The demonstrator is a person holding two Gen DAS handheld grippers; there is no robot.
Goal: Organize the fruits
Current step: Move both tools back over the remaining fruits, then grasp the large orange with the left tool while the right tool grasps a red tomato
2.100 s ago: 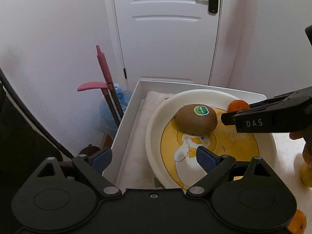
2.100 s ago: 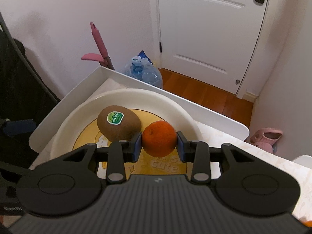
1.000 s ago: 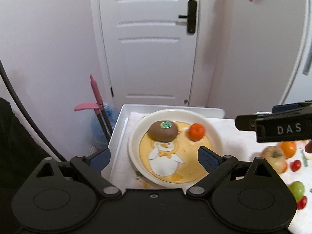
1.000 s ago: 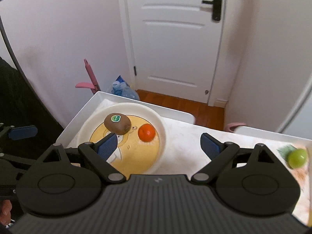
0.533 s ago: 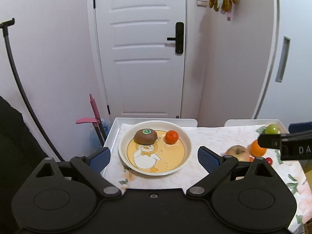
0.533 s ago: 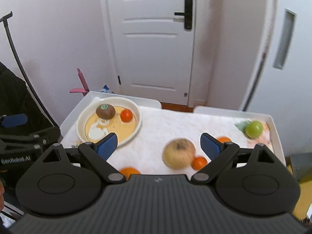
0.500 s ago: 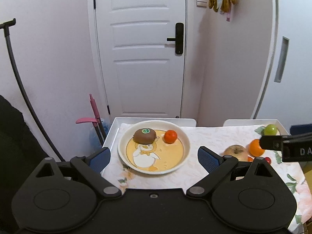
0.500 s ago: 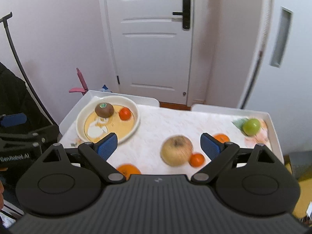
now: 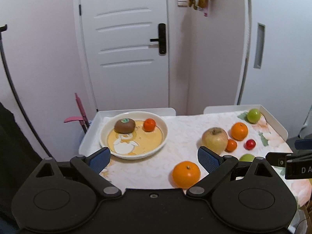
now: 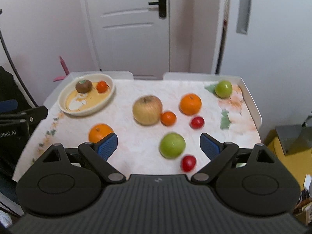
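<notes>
A cream plate with a duck picture point(image 9: 159, 136) point(image 10: 64, 101) sits at the table's left, holding a brown kiwi point(image 9: 124, 126) point(image 10: 83, 86) and a small tangerine point(image 9: 149, 125) point(image 10: 102, 86). Loose on the cloth lie a yellow apple point(image 9: 214, 140) point(image 10: 147, 109), two oranges point(image 9: 186, 174) point(image 9: 239, 131), a small tangerine point(image 10: 168, 118), two green apples point(image 10: 172, 145) point(image 10: 223, 89) and two red fruits point(image 10: 197, 122) point(image 10: 188, 162). My left gripper point(image 9: 154, 158) hangs open above the near edge, empty. My right gripper point(image 10: 159, 146) is open too, with the nearer green apple showing between its fingers.
The table point(image 9: 187, 120) is a white tray-like top with raised rims and a floral cloth. A white door point(image 9: 124, 44) and walls stand behind it. A pink-handled tool point(image 9: 78, 115) leans at the left. A yellow box point(image 10: 288, 156) sits off the right edge.
The right gripper let go of the small tangerine on the plate beside the kiwi and opened. Both grippers pulled back from the plate, and the right one swung toward the loose fruit.
</notes>
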